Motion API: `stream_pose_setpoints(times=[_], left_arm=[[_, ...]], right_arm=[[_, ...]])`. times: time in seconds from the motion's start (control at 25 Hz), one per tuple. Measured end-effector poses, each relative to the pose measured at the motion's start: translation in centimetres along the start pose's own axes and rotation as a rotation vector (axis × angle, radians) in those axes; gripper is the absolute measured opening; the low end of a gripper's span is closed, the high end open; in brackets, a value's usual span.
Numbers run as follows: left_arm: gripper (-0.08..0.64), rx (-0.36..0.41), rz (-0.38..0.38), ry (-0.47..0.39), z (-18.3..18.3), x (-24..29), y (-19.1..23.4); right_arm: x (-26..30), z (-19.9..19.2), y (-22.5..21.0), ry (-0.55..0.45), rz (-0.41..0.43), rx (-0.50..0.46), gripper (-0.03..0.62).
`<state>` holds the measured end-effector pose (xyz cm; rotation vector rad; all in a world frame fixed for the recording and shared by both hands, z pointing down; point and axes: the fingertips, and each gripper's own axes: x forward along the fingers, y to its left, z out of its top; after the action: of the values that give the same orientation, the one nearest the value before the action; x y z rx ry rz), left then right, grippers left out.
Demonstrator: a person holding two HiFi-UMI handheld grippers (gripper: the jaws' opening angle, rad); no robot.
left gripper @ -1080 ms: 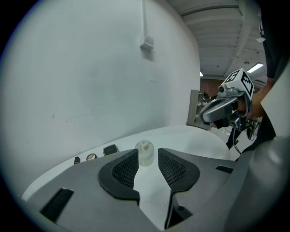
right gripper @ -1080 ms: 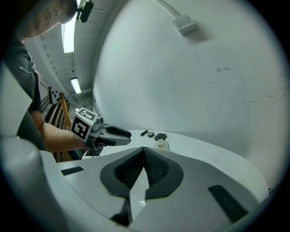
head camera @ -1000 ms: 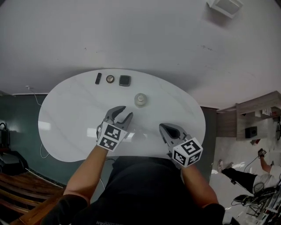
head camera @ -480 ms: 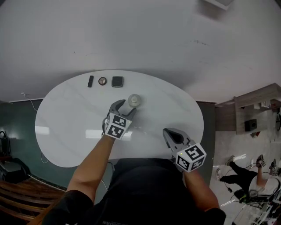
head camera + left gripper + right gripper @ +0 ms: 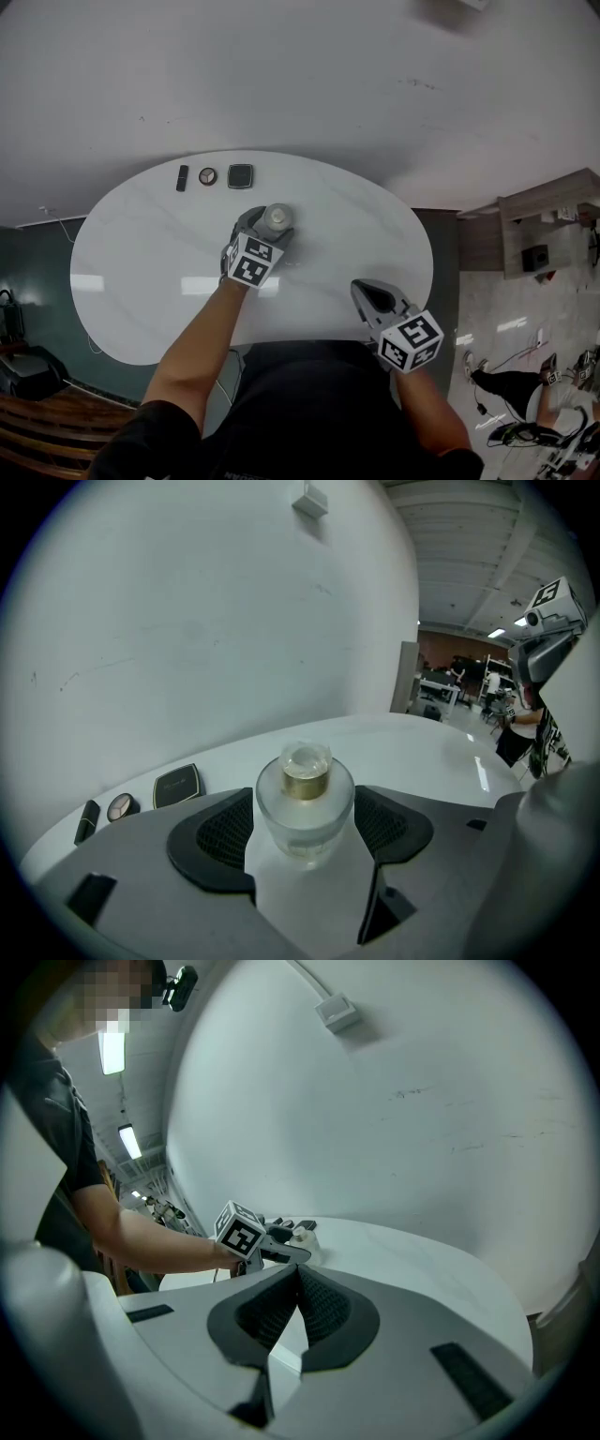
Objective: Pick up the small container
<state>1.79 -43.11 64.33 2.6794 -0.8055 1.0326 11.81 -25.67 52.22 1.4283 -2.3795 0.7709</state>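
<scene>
Now the small container (image 5: pixel 305 808) stands between the just-opened jaws of the left tongs (image 5: pixel 303 794); right tongs (image 5: pixel 296 1274) closed, empty

In the head view, a table (image 5: pixel 141 281) fills the middle of the frame. At its far edge, upper left, a slim bar (image 5: pixel 182 177), round compact (image 5: pixel 207 176) and square case (image 5: pixel 240 175) lie in a row. Just below and to their right, the small container (image 5: pixel 277 218) stands between the jaws of the left gripper (image 5: pixel 265 226), which have just been opening. The right gripper (image 5: pixel 370 292) sits at lower right, seemingly over the table's near edge.
</scene>
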Motion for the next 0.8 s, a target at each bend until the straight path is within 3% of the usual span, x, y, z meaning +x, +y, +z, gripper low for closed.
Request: stream_pose_setpoints(times=[0.8], left_arm=[[0.339, 0.025, -0.019, -0.005, 0.3, 3.8, 0.0]], right_arm=[[-0.7, -0.7, -1.8, 0.014, -0.031, 0.036, -0.006]])
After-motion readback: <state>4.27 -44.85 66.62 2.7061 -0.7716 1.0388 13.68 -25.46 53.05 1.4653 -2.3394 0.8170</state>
